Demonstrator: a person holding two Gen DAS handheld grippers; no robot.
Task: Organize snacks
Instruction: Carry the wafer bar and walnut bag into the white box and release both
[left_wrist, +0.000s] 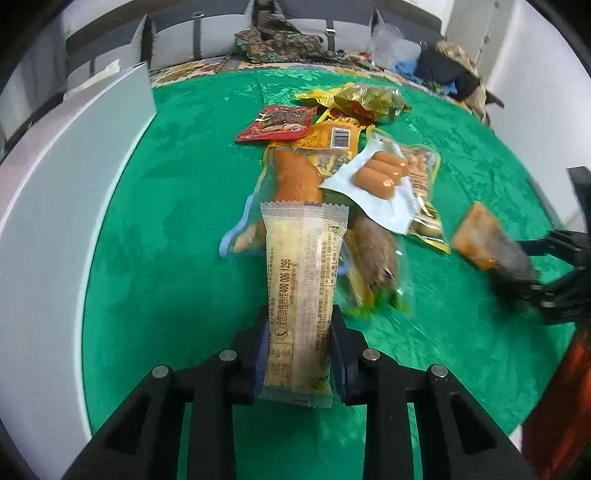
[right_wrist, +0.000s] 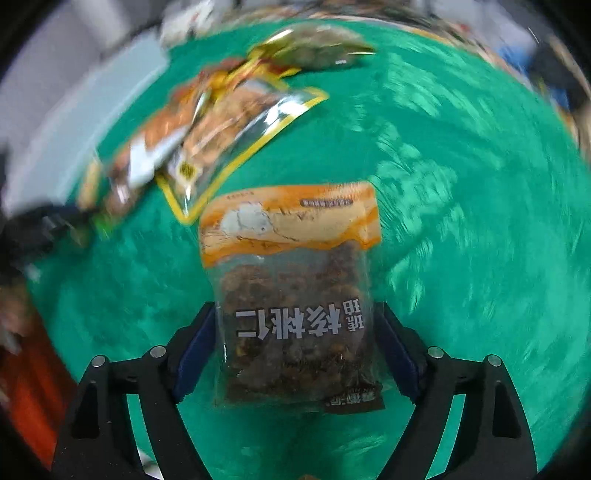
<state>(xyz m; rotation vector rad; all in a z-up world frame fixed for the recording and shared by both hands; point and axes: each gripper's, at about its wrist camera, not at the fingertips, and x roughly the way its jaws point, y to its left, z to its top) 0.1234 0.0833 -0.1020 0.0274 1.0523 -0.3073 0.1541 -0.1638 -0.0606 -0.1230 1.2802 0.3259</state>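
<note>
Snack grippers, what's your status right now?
Left gripper shut on pale snack bar. Right gripper around walnut bag. Snack pile ahead.

Setting: a home living room, I judge. My work surface is a round table under a green velvet cloth (left_wrist: 461, 332), a patterned cloth beneath. Behind it, a grey sofa (left_wrist: 295, 33) heaped with clothes (left_wrist: 280, 40) and bags (left_wrist: 447, 62); white walls beyond.

Left hand-held gripper (left_wrist: 300, 354) clamps a long pale snack bar (left_wrist: 301, 291) at lower centre; snack pile (left_wrist: 351, 158) lies above on the green counter (left_wrist: 166, 221).
</note>
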